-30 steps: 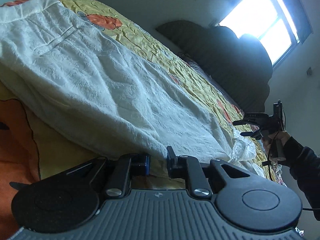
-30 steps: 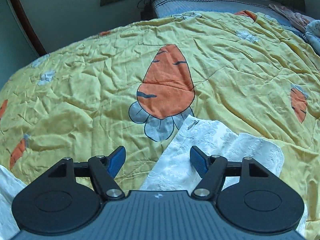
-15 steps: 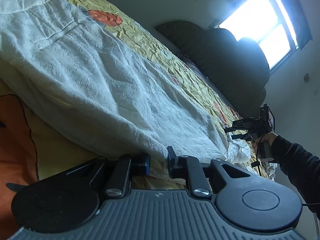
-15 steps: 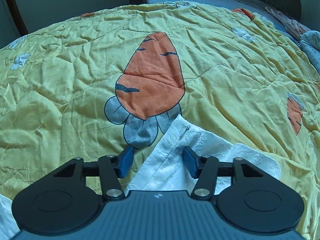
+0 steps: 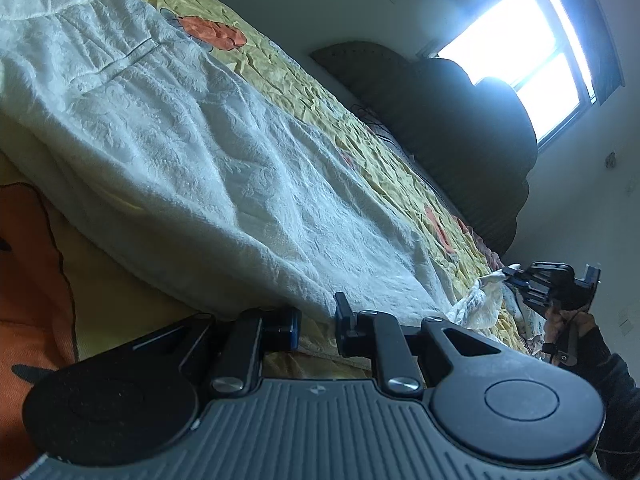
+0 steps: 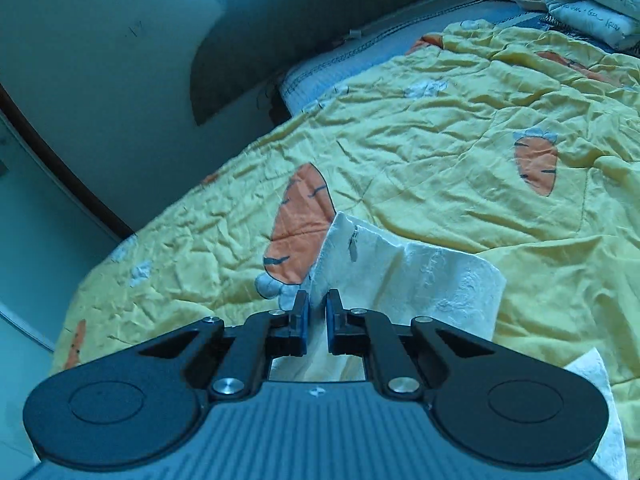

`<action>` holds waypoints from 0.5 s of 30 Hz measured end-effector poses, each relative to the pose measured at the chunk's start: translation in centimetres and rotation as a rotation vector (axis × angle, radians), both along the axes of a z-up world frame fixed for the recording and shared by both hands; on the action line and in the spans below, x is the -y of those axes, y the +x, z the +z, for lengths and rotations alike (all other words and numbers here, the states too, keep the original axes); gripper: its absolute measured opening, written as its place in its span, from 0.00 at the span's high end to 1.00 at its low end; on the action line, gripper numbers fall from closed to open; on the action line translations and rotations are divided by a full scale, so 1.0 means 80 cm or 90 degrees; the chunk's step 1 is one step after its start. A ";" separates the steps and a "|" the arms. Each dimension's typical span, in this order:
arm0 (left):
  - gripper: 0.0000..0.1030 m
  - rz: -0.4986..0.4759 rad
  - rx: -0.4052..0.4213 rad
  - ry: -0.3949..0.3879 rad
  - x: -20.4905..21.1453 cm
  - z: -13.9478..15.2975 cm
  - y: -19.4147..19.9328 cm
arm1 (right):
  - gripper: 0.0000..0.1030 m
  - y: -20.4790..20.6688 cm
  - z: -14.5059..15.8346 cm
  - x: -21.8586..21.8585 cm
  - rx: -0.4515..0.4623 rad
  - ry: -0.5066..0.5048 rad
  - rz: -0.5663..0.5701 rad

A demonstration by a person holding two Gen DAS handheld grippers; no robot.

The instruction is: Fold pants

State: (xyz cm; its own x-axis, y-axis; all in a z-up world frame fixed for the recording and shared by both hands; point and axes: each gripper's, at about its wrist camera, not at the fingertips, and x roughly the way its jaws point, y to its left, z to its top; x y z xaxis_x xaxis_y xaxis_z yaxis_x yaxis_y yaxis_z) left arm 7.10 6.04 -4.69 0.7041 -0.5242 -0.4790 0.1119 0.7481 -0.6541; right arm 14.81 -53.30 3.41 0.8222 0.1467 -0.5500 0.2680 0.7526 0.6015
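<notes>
The white textured pants [image 5: 208, 168] lie spread lengthwise across a yellow quilt [image 6: 440, 152] printed with orange carrots, waistband at the far upper left of the left wrist view and leg ends toward the lower right. The waistband runs off the top left edge of that view, so its full width is cut off.

The left gripper [image 5: 318, 320] sits low at the near long edge of the pants. Its fingers are narrowly apart, with the fabric edge lying between and just behind them; the pads are partly hidden by the cloth's shadow, so I cannot tell whether they pinch it.

The right gripper [image 6: 316, 308] is clenched on a leg hem of the pants [image 6: 404, 276], lifted off the quilt so the cloth stands up in a loose fold with a small zipper showing. In the left wrist view the same right gripper [image 5: 516, 276] appears small at the right edge, a bunch of white cloth at its tip, held by a hand [image 5: 560, 318] in a dark sleeve; detail there is hard to make out.

Beyond lie a dark headboard [image 5: 460, 120], a bright, overexposed window [image 5: 520, 28], and folded bedding [image 6: 592, 0] cut off at the top right.
</notes>
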 end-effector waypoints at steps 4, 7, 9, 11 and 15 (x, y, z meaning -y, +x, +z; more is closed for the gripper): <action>0.72 -0.001 -0.003 -0.011 -0.002 -0.002 0.001 | 0.92 -0.095 0.015 0.018 0.083 0.049 -0.031; 0.72 -0.003 -0.006 -0.022 -0.004 -0.003 0.003 | 0.92 -0.170 0.001 0.033 0.117 0.107 -0.076; 0.73 -0.004 -0.008 -0.026 -0.005 -0.004 0.003 | 0.92 -0.218 -0.027 0.046 0.121 0.158 -0.114; 0.73 -0.004 -0.008 -0.028 -0.005 -0.004 0.004 | 0.92 -0.245 -0.063 0.055 0.086 0.184 -0.143; 0.73 -0.006 -0.009 -0.027 -0.006 -0.005 0.006 | 0.88 -0.260 -0.120 0.065 0.007 0.277 -0.180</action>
